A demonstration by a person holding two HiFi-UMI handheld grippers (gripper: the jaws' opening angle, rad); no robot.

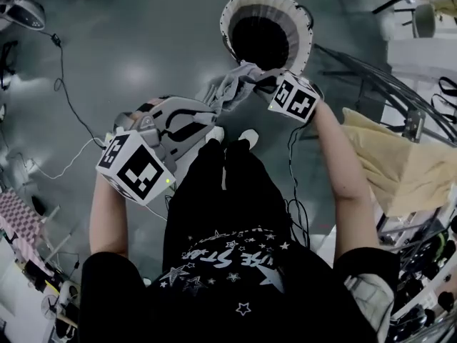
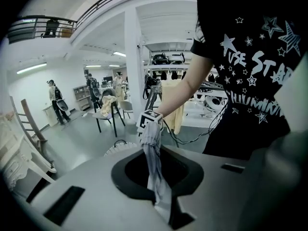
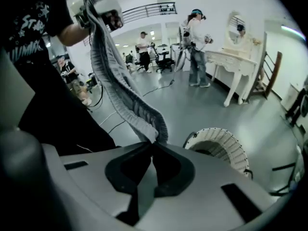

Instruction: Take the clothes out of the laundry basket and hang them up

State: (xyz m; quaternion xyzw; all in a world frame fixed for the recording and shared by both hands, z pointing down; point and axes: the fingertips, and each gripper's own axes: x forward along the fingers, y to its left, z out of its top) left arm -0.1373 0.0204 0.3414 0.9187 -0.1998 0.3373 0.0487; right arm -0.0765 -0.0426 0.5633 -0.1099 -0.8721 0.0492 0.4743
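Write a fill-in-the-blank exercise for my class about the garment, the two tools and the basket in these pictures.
1. The left tool and the right tool are both shut on the same ____ garment.
2. The white basket stands on the ____.
3. The person's black top has white ____ printed on it.

Missing words: grey; floor; stars.

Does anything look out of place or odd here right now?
Nothing stands out: the laundry basket stands upright, and the grey garment is gripped by the left hand-held gripper and the right hand-held gripper.
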